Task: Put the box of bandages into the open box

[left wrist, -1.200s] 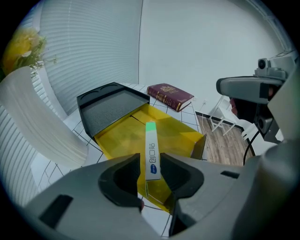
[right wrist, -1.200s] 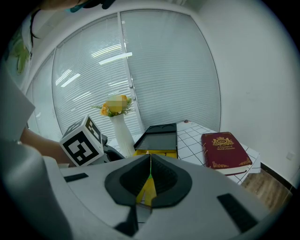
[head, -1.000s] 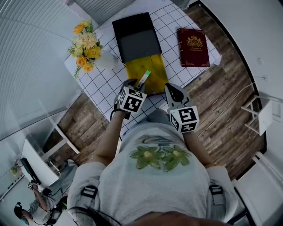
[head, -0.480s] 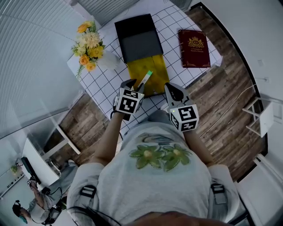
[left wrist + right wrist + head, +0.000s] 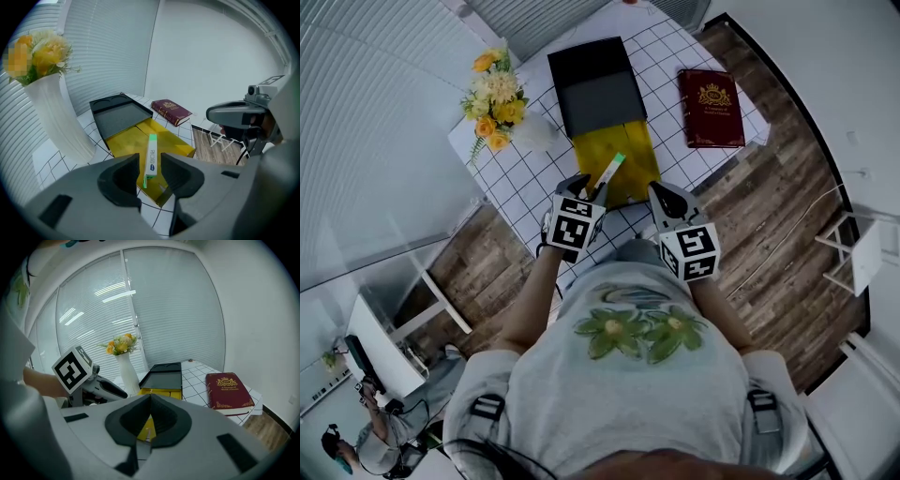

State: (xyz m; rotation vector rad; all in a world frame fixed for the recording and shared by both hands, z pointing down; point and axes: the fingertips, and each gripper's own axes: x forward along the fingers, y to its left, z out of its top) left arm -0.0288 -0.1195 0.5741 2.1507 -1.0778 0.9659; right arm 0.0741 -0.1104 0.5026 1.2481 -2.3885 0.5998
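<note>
Left gripper (image 5: pixel 149 164) clamps the near end of the box of bandages (image 5: pixel 152 154), which juts ahead over the yellow open box (image 5: pixel 176 143); right gripper (image 5: pixel 150 401), alongside, has its jaws pressed together, empty

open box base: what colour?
The open box base is yellow, its lid black; shows best in the head view.

On the worktop (image 5: pixel 534 178) the open box (image 5: pixel 637 150) lies at centre, its lid (image 5: pixel 595 84) touching it at 12 o'clock. The book (image 5: pixel 710 105) lies apart at 2 o'clock, the vase (image 5: pixel 530 131) at 10 o'clock. At 6 o'clock the box of bandages (image 5: pixel 607 175), in the left claw (image 5: pixel 584 184), reaches over the open box; the right claw (image 5: pixel 662 189) sits at 5 o'clock.
</note>
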